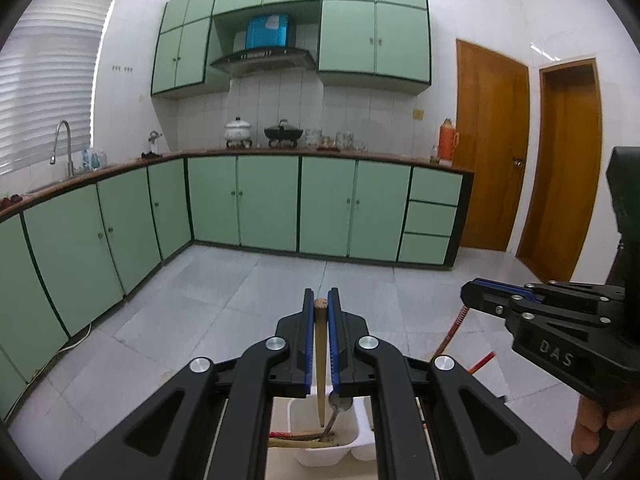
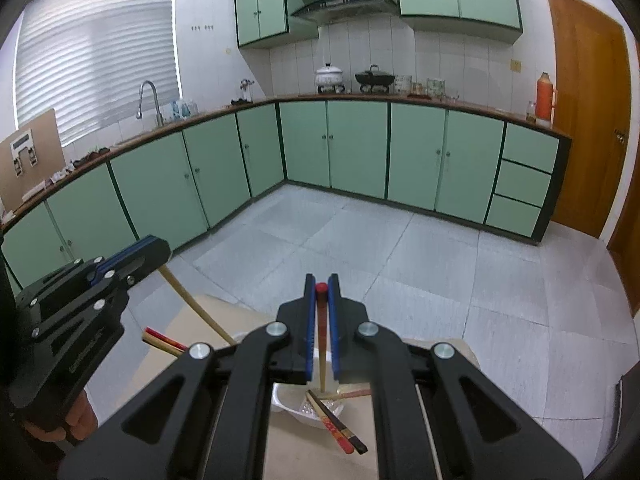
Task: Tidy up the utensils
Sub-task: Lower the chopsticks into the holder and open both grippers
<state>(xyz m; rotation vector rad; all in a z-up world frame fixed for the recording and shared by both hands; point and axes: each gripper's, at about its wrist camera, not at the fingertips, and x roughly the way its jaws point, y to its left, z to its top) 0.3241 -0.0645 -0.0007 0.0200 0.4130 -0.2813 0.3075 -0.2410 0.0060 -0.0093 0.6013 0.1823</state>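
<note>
Chopsticks were the things being sorted. One plain wooden chopstick (image 1: 320, 360) stood upright, pinched between the blue pads of the left gripper (image 1: 320, 305). Its tip hung just above the white tray (image 1: 347, 446). A red-topped chopstick (image 2: 321, 332) was pinched the same way in the right gripper (image 2: 321, 286), and it pointed down over a white basket (image 2: 288, 404) with holes in its floor.

Inside the white tray lay a metal spoon (image 1: 338, 410) and a few more chopsticks, some with red ends. In the white basket, two dark chopsticks (image 2: 338, 424) lay with their ends sticking out over its near rim. Beside the basket, to its left, more red-tipped chopsticks (image 2: 164, 340) poked up.

Both the tray and the basket sat on a light brown worktop (image 2: 280, 452), with a grey tiled floor (image 1: 240, 288) beyond it.

The job looked partly done. Some pieces were already in the tray. The two held chopsticks were not yet put down, and the loose ones in the basket seemed left to sort.

The letters "DAS" could be read on the side of the right gripper in the left wrist view. No other writing was clear enough to read.
</note>
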